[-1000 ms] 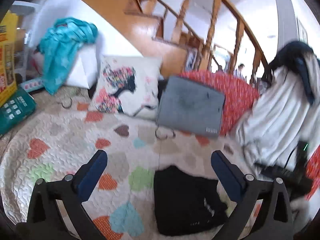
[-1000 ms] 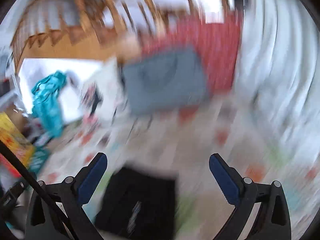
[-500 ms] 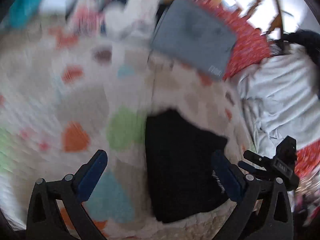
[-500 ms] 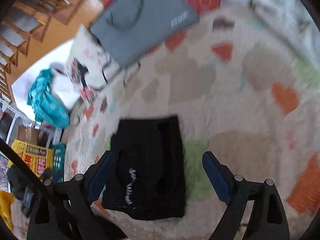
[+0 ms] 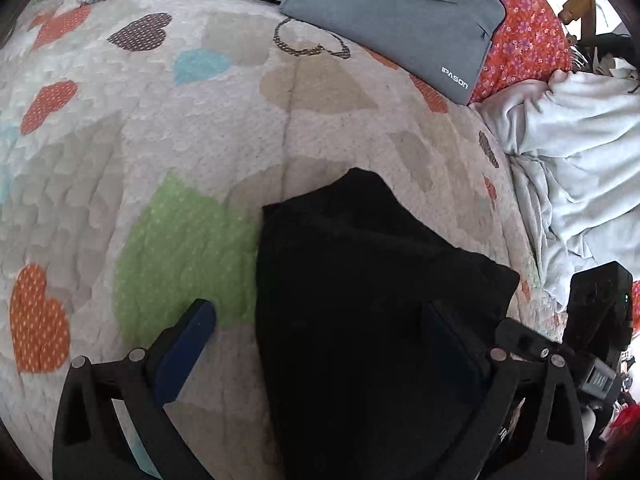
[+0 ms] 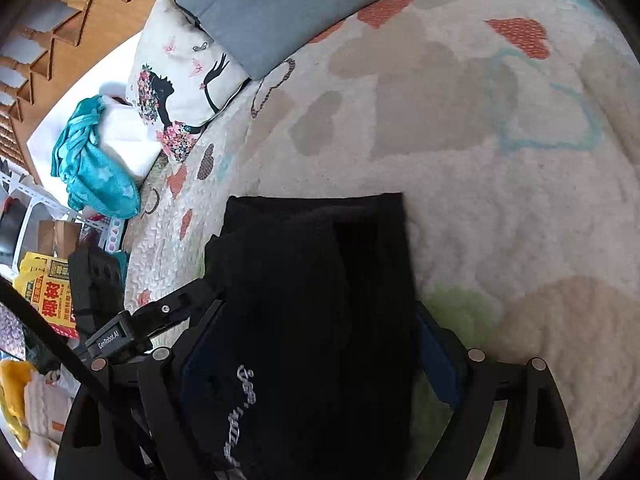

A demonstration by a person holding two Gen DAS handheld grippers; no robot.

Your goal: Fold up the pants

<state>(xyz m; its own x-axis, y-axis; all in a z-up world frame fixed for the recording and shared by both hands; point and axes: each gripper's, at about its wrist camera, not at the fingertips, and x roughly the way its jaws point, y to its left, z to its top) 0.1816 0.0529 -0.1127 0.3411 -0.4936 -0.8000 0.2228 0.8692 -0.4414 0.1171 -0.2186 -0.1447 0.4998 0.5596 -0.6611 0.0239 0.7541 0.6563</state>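
Note:
The black pants (image 5: 360, 300) lie folded into a compact block on the heart-patterned quilt (image 5: 200, 128). My left gripper (image 5: 320, 344) is open and low over them, its left finger on the quilt beside the block and its right finger over the black cloth. In the right wrist view the pants (image 6: 312, 300) show white script lettering. My right gripper (image 6: 316, 352) is open and straddles the near end of the block, one finger on each side.
A grey laptop sleeve (image 5: 400, 12) leans on a red floral cushion (image 5: 528, 36) at the back. A printed pillow (image 6: 180, 80) and teal cloth (image 6: 92, 164) lie far left. A crumpled white blanket (image 5: 580, 160) lies right. Wooden stairs (image 6: 60, 20) are behind.
Both grippers have dropped from above the bed down onto the folded pants. The pants now fill the lower views, and both grippers stay open.

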